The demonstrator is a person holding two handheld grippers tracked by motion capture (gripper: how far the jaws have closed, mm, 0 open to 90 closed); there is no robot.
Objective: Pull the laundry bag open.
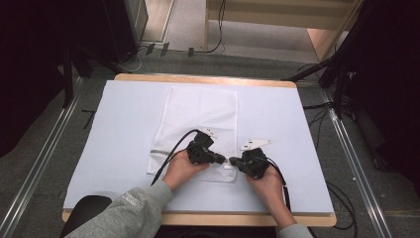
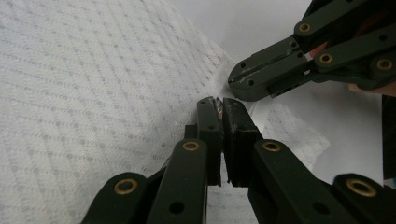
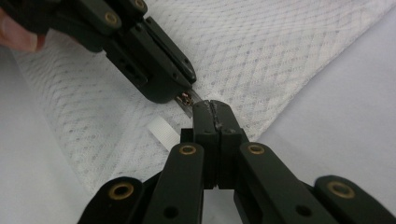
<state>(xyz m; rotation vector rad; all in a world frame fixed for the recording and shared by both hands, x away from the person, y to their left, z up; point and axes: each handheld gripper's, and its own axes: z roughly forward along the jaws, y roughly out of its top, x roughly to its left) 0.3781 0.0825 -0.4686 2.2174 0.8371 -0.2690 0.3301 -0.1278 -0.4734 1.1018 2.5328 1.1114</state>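
Two hand-held grippers meet at the near edge of a white mesh bag point(image 1: 200, 124) on the tabletop point(image 1: 124, 129): left hand-held gripper point(image 2: 218, 103) clamped on its zipper pull, right hand-held gripper point(image 3: 214, 108) pinching fabric. Light, limp; hold edges.

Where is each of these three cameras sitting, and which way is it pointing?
High view: above the person's side, looking forward and down on the table, white mesh bag, both hands and sleeves.
Left gripper view: rides the left gripper, looking along its jaws at the bag's edge.
Right gripper view: rides the right gripper, facing the same spot.
Shared: each gripper view shows the other gripper and the bag.
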